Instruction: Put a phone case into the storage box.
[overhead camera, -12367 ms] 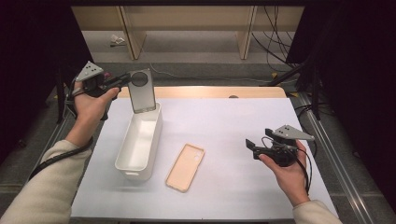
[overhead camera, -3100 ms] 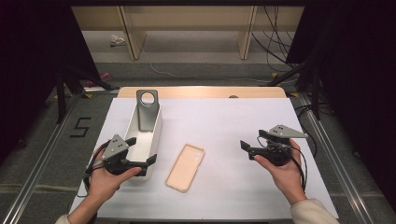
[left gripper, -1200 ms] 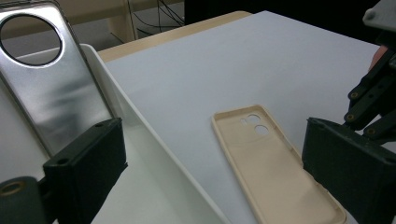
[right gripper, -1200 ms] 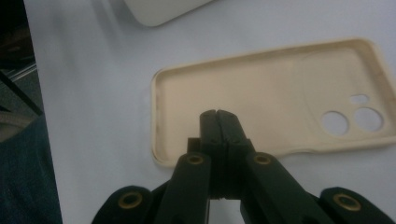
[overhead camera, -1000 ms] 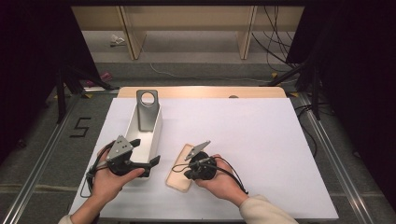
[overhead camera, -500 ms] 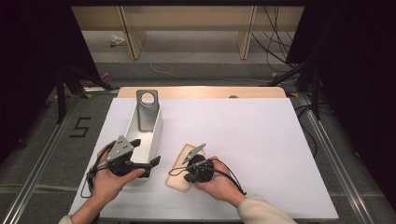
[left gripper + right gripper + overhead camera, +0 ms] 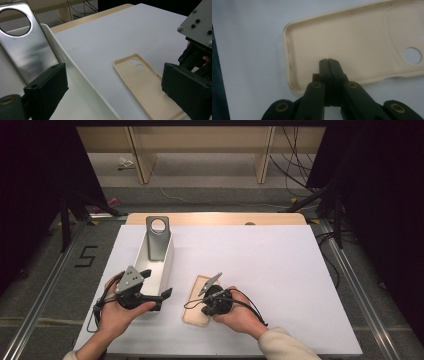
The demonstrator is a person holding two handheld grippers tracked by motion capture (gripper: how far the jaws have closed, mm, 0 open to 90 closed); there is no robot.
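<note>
Lying flat: beige phone case [image 7: 199,301] (two camera holes); right gripper [image 7: 328,60] clenched empty, left gripper [image 7: 159,299] released.

Black grippers [image 7: 165,295]; grey plates; brass screws; cream sleeves [image 7: 280,345].

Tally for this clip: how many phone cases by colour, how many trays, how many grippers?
Beige phone case: 1, flat on the table.
Silver phone case: 1, propped up in the tray.
White tray: 1.
Grippers: 2, left gripper and right gripper.
Total: 5.
</note>
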